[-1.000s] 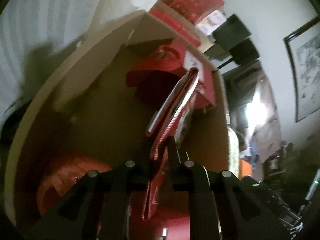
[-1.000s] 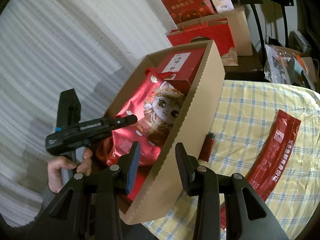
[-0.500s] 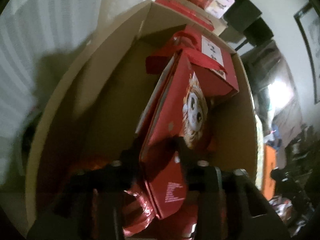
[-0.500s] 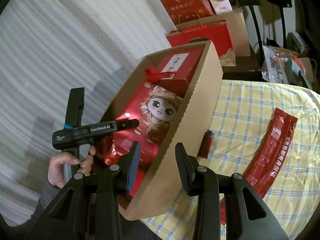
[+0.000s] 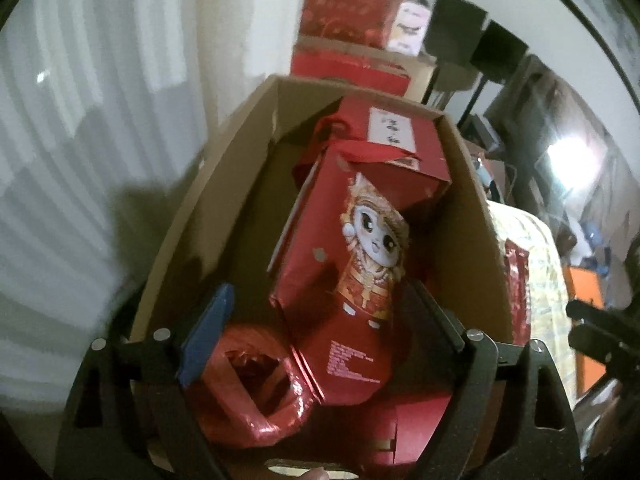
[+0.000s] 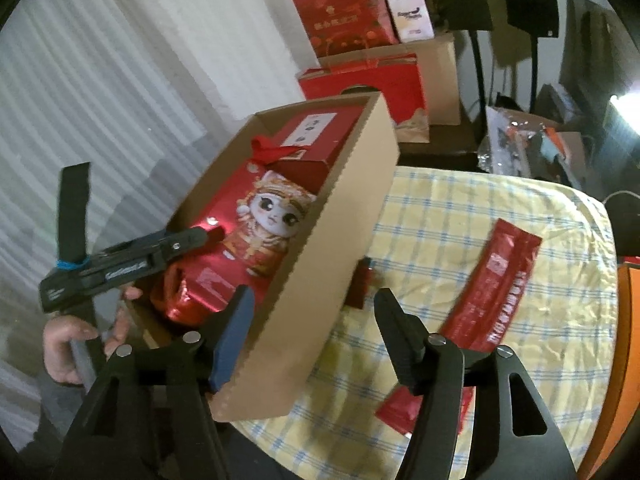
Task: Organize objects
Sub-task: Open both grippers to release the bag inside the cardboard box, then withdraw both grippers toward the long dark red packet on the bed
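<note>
A second ago the left gripper (image 5: 320, 320) was pinched on the edge of the cat-print bag (image 5: 352, 280); now its jaws stand wide apart and the bag lies flat in the cardboard box (image 6: 340, 248), picture side up. The right gripper (image 6: 316, 320) has spread too, from a narrow gap to a wide one, and holds nothing. I judge that one item is stowed and both tools are free for the next.

The box fills the space ahead of the left gripper. At its far end sits a red gift box (image 5: 400, 148) with a white label, the bag's top edge resting against it. Just under the left gripper's near finger is a crumpled red foil wrapper (image 5: 256, 392), touching the bag's lower corner.

The right gripper straddles the near wall of the box, one finger inside, the other over the checked tablecloth (image 6: 440, 208). Beyond its outer finger, well clear of the box, lies a long red sachet (image 6: 496, 288). A second red packet (image 6: 404, 412) shows just behind that finger, and a small dark red piece (image 6: 360, 284) lies tight against the box wall. Reaching those means lifting the right gripper clear of the wall first.
</note>
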